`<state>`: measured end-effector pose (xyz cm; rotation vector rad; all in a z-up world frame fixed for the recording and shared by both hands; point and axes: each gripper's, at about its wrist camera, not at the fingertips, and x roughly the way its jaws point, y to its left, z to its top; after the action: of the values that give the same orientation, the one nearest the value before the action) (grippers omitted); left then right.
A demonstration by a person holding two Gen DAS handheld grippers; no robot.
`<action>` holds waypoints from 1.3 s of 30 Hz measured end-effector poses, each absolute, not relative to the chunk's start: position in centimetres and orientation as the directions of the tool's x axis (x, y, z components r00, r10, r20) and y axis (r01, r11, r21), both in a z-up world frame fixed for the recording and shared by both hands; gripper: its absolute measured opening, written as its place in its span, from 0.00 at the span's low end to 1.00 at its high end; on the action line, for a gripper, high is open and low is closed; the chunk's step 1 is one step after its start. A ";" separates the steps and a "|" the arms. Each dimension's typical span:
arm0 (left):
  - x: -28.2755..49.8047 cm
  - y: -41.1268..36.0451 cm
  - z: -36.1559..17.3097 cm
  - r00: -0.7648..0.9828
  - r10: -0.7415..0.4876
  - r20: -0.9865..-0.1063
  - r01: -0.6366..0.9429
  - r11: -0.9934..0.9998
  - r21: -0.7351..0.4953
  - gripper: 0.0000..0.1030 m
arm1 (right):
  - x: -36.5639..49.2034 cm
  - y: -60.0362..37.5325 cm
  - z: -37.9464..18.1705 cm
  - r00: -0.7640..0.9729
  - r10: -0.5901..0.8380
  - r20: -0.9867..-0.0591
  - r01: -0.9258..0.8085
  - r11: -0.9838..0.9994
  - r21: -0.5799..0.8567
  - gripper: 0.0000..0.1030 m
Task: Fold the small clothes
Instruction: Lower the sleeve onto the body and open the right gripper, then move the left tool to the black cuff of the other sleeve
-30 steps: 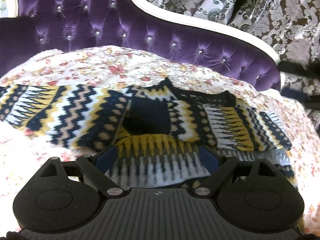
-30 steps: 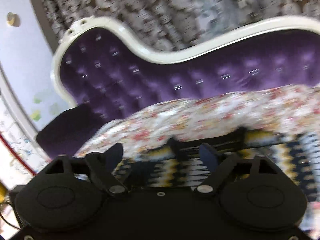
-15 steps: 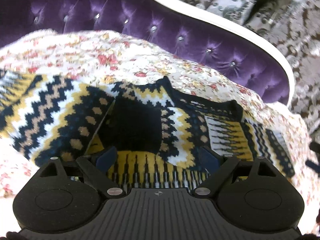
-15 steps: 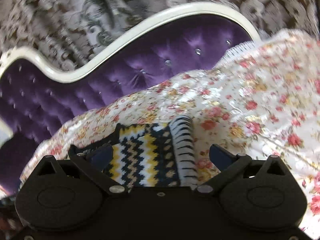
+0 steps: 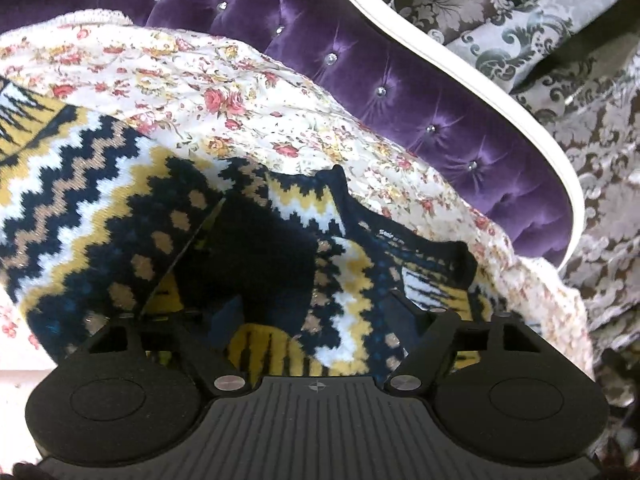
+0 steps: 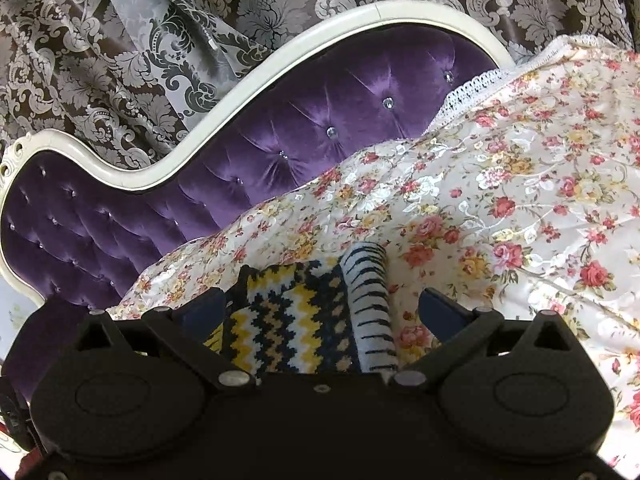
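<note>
Purple tufted velvet backed the floral bedspread (image 6: pixel 500 184) where the knitted zigzag sweater (image 5: pixel 100 216) lay, soft, limp and stretchy, best pinched at hem or cuff, with the left gripper (image 5: pixel 316 312) just narrowing over its hem and the right gripper (image 6: pixel 320 312) wide around the sleeve cuff (image 6: pixel 370 300).
</note>
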<state>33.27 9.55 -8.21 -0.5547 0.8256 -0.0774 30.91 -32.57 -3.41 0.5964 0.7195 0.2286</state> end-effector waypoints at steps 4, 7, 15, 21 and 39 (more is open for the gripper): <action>33.8 9.3 -8.5 0.688 -0.264 -0.675 -0.162 0.851 -0.499 0.54 | 30.9 -32.5 -3.5 0.729 0.397 -0.558 0.007 0.810 0.586 1.00; 33.8 9.1 -8.4 0.704 -0.207 -0.679 -0.195 0.863 -0.466 0.04 | 31.0 -32.5 -3.6 0.719 0.402 -0.566 0.007 0.811 0.585 1.00; 31.2 11.0 -6.3 0.768 -0.072 -0.637 -0.218 0.905 -0.365 0.04 | 31.1 -34.0 -4.3 0.718 0.336 -0.610 0.090 0.824 0.560 1.00; 32.0 11.3 -8.2 0.715 -0.100 -0.692 -0.203 0.917 -0.343 0.05 | 31.8 -33.3 -5.7 0.670 0.339 -0.660 0.097 0.842 0.531 1.00; 30.0 9.8 -7.2 0.685 -0.148 -0.713 0.017 0.982 -0.188 0.87 | 31.6 -27.3 -5.7 0.607 0.217 -0.764 -0.091 0.975 0.205 1.00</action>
<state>30.01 9.78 -7.22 -0.1714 0.8120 -0.0933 31.64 -27.30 -5.71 0.1502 0.9019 0.1791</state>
